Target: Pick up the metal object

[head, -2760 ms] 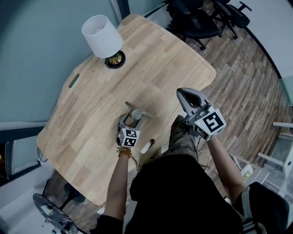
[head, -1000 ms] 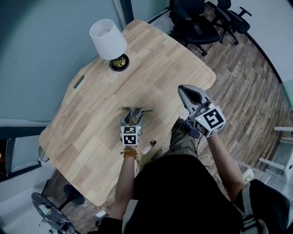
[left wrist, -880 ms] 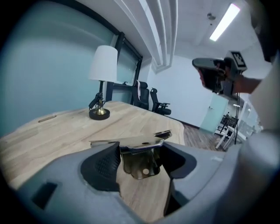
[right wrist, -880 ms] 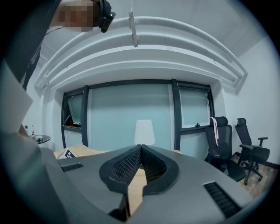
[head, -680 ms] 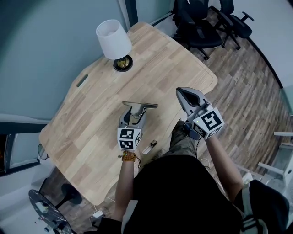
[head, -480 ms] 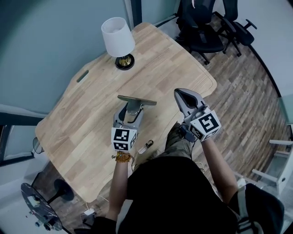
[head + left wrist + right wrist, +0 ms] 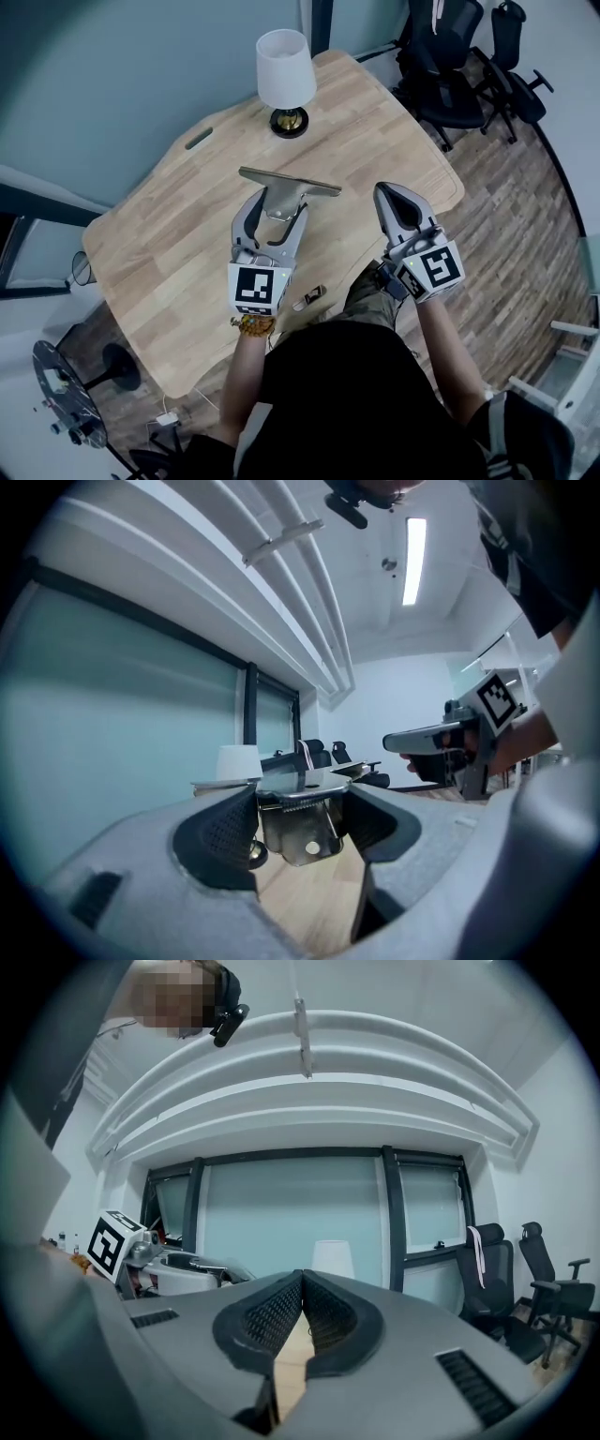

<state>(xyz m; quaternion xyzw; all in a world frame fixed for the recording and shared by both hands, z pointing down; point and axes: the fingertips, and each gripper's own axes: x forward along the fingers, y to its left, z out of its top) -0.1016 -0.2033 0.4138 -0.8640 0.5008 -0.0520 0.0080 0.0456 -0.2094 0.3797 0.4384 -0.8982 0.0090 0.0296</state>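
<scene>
Metal object (image 7: 286, 181) lifted higher above table (image 7: 178, 244), clamped in left hand-held gripper (image 7: 278, 206).

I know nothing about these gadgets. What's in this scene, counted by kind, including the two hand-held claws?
Claws: 2 (left claw shut on the metal object, right claw shut on nothing)
Metal object: 1
Lamp: 1
Small item at the near table edge: 1
Wooden table: 1
Office chairs: 2
Total: 8

Lamp (image 7: 285, 70) set at table (image 7: 178, 234) far edge. Metal object (image 7: 286, 187) held above table middle in left gripper (image 7: 277, 210); right gripper (image 7: 399, 201) positioned to its right.
</scene>
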